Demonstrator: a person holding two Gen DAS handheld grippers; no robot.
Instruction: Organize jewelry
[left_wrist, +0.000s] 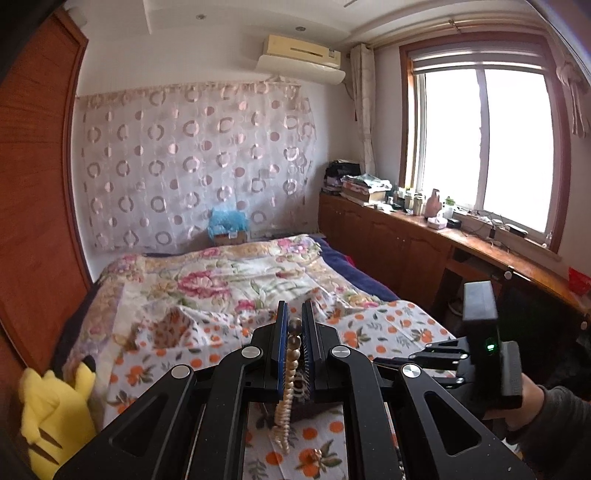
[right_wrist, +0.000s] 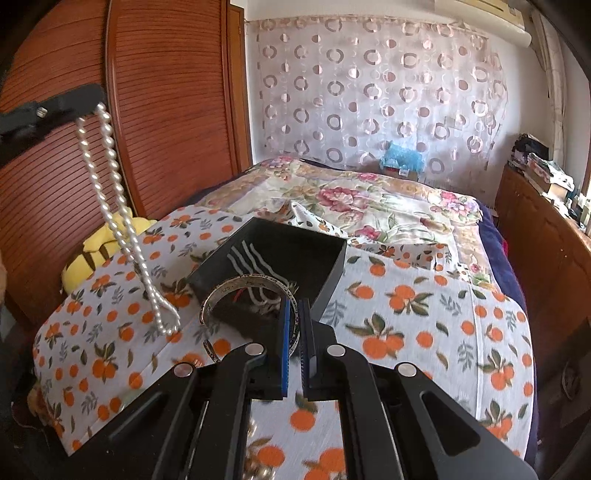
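Note:
My left gripper (left_wrist: 293, 310) is shut on a pearl necklace (left_wrist: 290, 369), whose strand hangs down between the blue pads. In the right wrist view the same necklace (right_wrist: 110, 177) dangles in a long loop from the left gripper (right_wrist: 83, 105) at the upper left. Its lower end is just over the orange-print cloth (right_wrist: 406, 314). My right gripper (right_wrist: 294, 310) is shut on a silver open bangle (right_wrist: 236, 286), held at the near edge of an open black box (right_wrist: 332, 273) with white wavy lines. A hand (left_wrist: 535, 406) holds the right gripper's body (left_wrist: 480, 332).
The box sits on a bed with a floral quilt (right_wrist: 369, 199). A yellow plush toy (right_wrist: 96, 254) lies at the bed's left edge beside a wooden wardrobe (right_wrist: 166, 110). A small gold piece (left_wrist: 316, 456) lies on the cloth. A cluttered wooden counter (left_wrist: 424, 229) runs under the window.

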